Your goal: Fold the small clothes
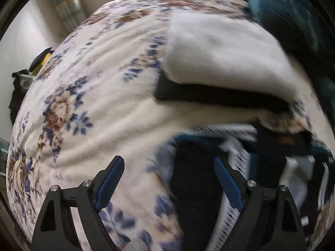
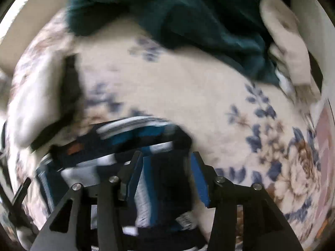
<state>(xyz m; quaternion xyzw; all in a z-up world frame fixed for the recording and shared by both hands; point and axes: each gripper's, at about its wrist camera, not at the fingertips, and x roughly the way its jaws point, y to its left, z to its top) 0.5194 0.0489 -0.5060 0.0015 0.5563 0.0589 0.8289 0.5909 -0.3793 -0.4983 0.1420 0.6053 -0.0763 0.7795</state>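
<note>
both grippers [image 1: 169,165] [image 2: 164,156] apart, empty, blurred striped garment [image 2: 146,131] partly hidden below

A bedroom in a home. A bed covered by a cream floral blanket [image 1: 88,87] fills the view, with a curtain [image 1: 65,4] against plain walls behind and clothes [image 1: 219,48] lying on the bedding.

1. A floral blanket [image 1: 100,87], cream with blue and brown flowers, covers the whole bed; its pile lies in soft ridges.
2. At the far left edge of the bed in the left wrist view sits a small yellow and black object [image 1: 40,59]; too blurred to identify.
3. Beyond the bed's far left corner hangs a striped curtain [image 1: 67,8]; beside it, a plain pale wall [image 1: 27,31].
</note>
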